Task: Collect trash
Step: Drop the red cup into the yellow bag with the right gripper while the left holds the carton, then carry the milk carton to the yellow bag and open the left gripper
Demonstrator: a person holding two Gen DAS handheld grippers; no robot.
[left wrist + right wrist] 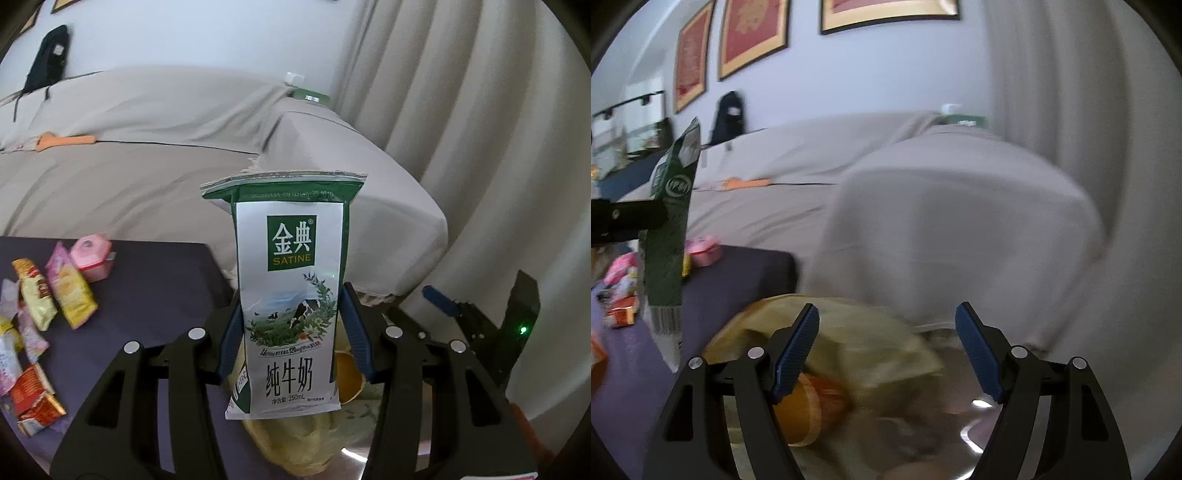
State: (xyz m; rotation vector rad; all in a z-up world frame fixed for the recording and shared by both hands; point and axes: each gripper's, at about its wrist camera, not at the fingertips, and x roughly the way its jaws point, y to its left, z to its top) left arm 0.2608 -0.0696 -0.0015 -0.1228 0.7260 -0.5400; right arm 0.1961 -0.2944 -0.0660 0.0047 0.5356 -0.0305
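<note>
Green and white, the milk carton stands upright in my left gripper, its jaws closed on both sides, above the yellow trash bag beside the dark surface; wrappers lie there uncollected. From the right wrist, my right gripper hangs open and empty over the bag; I should release only when the carton is centred above the mouth.

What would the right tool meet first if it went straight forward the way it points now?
Probably the yellow bag lying between the open right tool's fingers; the covered sofa stands beyond it. Blur makes depth unsure.
</note>
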